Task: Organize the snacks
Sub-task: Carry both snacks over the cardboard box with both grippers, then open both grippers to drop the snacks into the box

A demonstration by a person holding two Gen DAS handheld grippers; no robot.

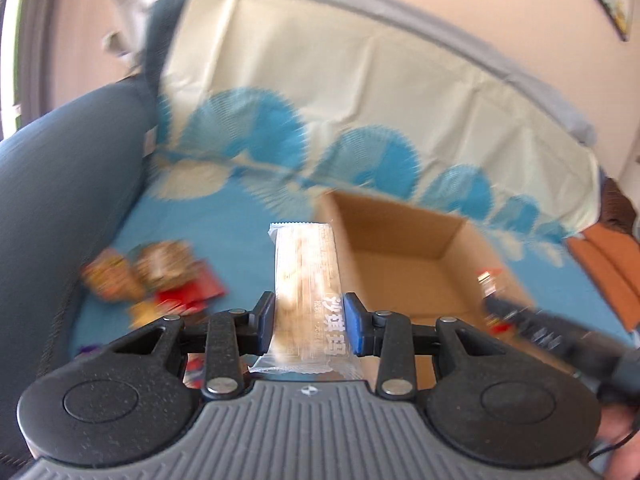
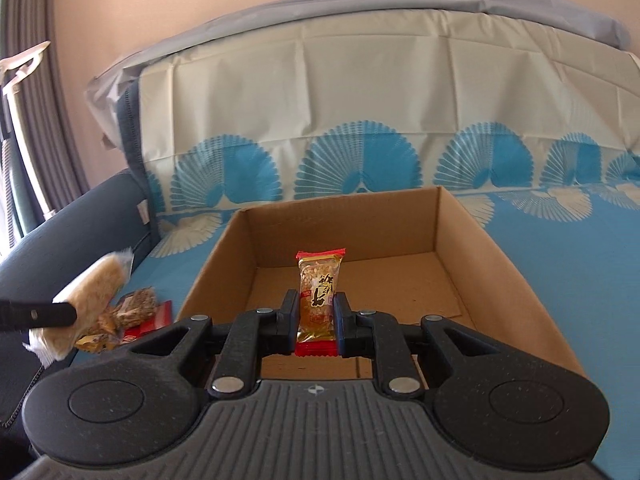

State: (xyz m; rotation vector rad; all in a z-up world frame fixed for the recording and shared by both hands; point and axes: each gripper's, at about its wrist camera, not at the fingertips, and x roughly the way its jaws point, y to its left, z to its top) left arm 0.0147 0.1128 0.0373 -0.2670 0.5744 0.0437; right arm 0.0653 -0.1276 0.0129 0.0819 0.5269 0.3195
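Both fingers loaded: left gripper point(image 1: 309, 322) clamps pale clear-wrapped bar point(image 1: 306, 280), right gripper point(image 2: 316, 316) the red-ended peanut candy point(image 2: 319, 296). I'd lower inside the open brown cardboard box point(image 2: 480, 256), release flat.

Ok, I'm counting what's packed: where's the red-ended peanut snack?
The red-ended peanut snack is clamped in the right gripper, held above the near edge of the cardboard box, not yet inside.
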